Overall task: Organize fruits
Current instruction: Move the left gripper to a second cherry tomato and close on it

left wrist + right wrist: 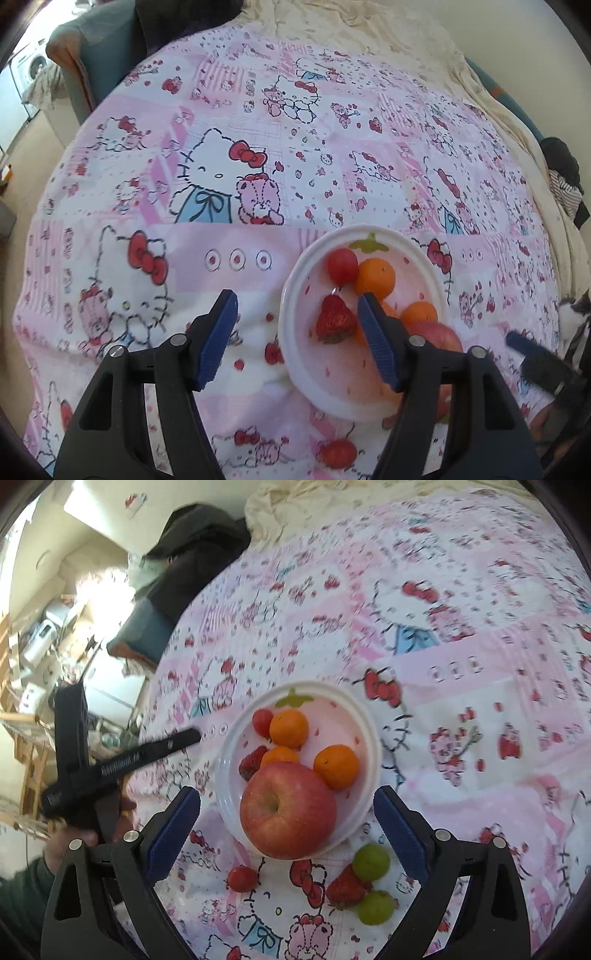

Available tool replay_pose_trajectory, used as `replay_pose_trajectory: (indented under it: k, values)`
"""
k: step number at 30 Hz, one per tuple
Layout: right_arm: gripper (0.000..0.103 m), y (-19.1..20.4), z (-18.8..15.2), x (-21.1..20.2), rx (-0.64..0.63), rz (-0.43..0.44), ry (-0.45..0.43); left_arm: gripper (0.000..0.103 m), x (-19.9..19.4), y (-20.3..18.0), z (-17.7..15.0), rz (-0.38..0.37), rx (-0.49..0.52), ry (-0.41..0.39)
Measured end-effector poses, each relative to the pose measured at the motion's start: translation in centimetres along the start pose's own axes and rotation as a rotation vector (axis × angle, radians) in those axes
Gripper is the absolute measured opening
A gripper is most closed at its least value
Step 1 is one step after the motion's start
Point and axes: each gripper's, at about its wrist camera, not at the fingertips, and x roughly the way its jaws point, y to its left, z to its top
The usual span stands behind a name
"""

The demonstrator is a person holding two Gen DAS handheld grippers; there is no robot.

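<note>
- On the plate (364, 720) we found an apple (288, 808), three oranges and a strawberry (334, 319).
- Left gripper (297, 341): parted, empty.
- Right gripper (286, 834): wide, empty.

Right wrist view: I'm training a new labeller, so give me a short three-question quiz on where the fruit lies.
1. True or false: the big red apple lies on the white round plate.
2. How many small green round fruits lie off the plate on the cartoon-print pink cloth? A one, B two, C four.
3. Fill in: the plate holds ___ orange mandarins.

Key: 1 true; 2 B; 3 three.
</note>
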Motion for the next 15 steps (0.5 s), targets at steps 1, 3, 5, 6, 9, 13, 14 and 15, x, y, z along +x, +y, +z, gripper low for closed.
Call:
replay_pose_trajectory:
  k: [1,3,5,6,9,13,14,15]
  values:
    - [0.097,-0.2,-0.1,-0.6,0.008,0.001,-0.011,0.064,-0.4,-0.1,-0.3,0.001,0.007,-0.004]
    - [0.097,-0.4,-0.3,-1.6,0.021,-0.001,-0.032,0.064,-1.2,-0.3,-0.8,0.008,0.025,-0.014]
    - [0.097,-0.6,-0.7,-2.6,0.029,-0.008,-0.047,0.064,-2.1,-0.2,-1.6,0.009,0.036,-0.026]
    - [0.097,-0.7,-0.8,-2.8,0.033,-0.012,-0.05,0.064,-2.5,-0.3,-1.9,0.011,0.041,-0.027]
    - [0.097,-1.0,-1.7,-4.0,0.051,-0.018,-0.064,0.064,-4.2,-0.3,-2.8,0.008,0.049,-0.048]
    - [0.097,-1.1,-3.1,-5.2,0.052,-0.062,-0.076,0.064,-5.6,-0.3,-4.1,0.02,0.055,-0.059]
    - [0.097,-1.2,-3.4,-5.4,0.05,-0.076,-0.08,0.064,-5.8,-0.4,-4.5,0.019,0.056,-0.057]
    - [0.097,-1.3,-3.8,-5.6,0.049,-0.088,-0.084,0.064,-6.0,-0.5,-5.0,0.018,0.06,-0.055]
